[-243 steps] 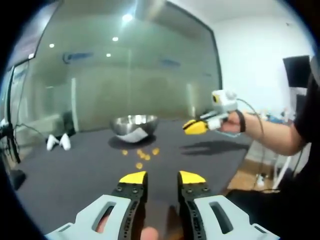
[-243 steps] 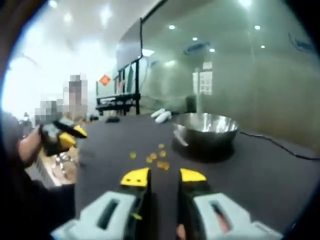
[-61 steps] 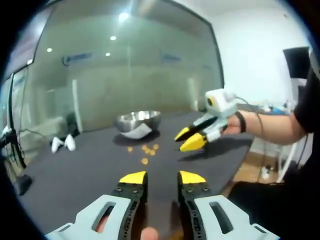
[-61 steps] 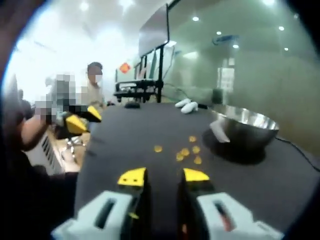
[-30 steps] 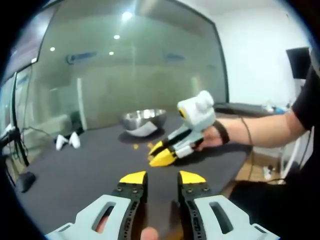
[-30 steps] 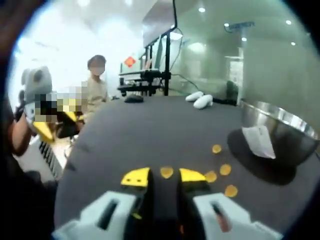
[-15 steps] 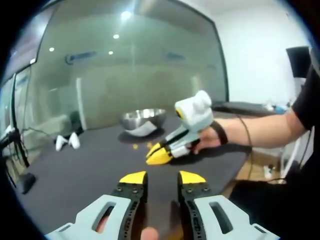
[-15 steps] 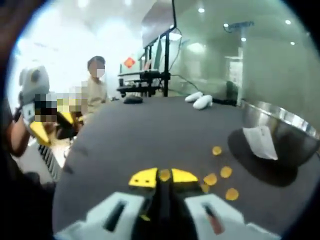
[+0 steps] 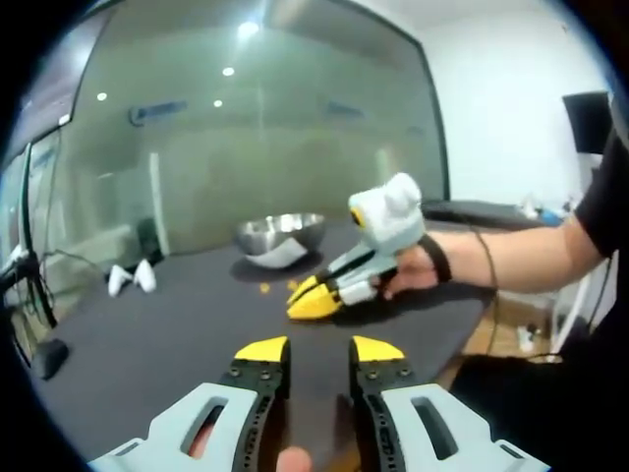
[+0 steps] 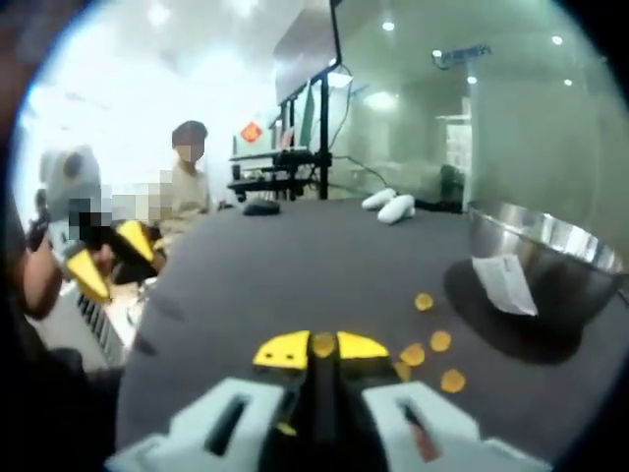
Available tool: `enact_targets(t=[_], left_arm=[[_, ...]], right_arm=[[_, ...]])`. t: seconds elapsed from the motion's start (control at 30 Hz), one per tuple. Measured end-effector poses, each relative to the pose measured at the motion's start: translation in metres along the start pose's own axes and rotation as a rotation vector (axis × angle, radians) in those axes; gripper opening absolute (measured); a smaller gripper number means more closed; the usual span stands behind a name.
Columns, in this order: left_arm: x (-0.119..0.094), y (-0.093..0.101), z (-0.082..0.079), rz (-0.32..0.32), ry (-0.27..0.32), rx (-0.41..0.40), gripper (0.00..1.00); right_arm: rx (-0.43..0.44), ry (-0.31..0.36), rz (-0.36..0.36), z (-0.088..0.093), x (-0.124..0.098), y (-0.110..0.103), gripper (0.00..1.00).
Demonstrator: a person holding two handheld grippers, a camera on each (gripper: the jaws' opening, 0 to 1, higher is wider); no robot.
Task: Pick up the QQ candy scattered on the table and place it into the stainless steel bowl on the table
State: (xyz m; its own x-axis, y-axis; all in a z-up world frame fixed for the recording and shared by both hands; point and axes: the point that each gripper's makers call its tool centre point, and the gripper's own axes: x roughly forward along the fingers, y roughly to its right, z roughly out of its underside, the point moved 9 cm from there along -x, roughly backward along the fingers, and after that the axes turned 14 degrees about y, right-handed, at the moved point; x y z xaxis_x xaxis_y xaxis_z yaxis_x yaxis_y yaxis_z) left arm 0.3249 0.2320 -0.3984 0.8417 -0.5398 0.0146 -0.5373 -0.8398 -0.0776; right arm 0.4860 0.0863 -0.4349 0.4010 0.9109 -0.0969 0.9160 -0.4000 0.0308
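Observation:
In the right gripper view my right gripper [image 10: 321, 348] is shut on one orange QQ candy [image 10: 322, 344], lifted a little off the dark table [image 10: 246, 285]. Several more candies [image 10: 439, 341] lie beside it, in front of the stainless steel bowl [image 10: 550, 261] at the right, which has a white label. In the left gripper view my left gripper [image 9: 319, 349] is open and holds nothing, low over the table [image 9: 147, 334]. The right gripper [image 9: 313, 300] shows there from the right, yellow tips together, near the candies [image 9: 265, 288]. The bowl [image 9: 282, 234] stands behind.
Two white objects [image 9: 130, 279] lie at the table's far side, also seen as white objects [image 10: 388, 206] in the right gripper view. Glass walls stand behind. A person [image 10: 187, 182] is beyond the table's far end, near a black stand [image 10: 285, 167]. A sleeve and arm [image 9: 511, 261] reach from the right.
The right gripper came down to the candies, shut on one, and has since lifted slightly with it. The left gripper has stayed open and nearly still.

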Motion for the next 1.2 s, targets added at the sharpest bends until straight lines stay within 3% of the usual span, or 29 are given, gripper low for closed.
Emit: enact_targets(t=[0.33,0.63,0.77,0.93,1.1,1.2], left_arm=[[0.0,0.001,0.0,-0.001,0.008,-0.006,0.25],[0.002,0.002,0.0,0.007,0.014,-0.013,0.25],[0.003,0.003,0.002,0.014,0.008,-0.014,0.25],[0.004,0.002,0.0,0.018,0.016,-0.023,0.25],[0.004,0.0,0.001,0.013,0.014,-0.028,0.25],[0.004,0.0,0.002,0.011,0.015,-0.029,0.25]], right_arm=[[-0.01,0.023,0.083,-0.022,-0.025,0.017,0.09],[-0.04,0.056,0.199,-0.036,-0.056,0.056,0.09],[-0.009,0.094,0.237,-0.045,-0.069,0.073,0.09],[-0.089,0.147,0.27,-0.065,-0.077,0.091,0.1],[-0.083,0.171,0.295,-0.081,-0.077,0.108,0.1],[-0.029,0.187,0.323,-0.087,-0.073,0.114,0.1]])
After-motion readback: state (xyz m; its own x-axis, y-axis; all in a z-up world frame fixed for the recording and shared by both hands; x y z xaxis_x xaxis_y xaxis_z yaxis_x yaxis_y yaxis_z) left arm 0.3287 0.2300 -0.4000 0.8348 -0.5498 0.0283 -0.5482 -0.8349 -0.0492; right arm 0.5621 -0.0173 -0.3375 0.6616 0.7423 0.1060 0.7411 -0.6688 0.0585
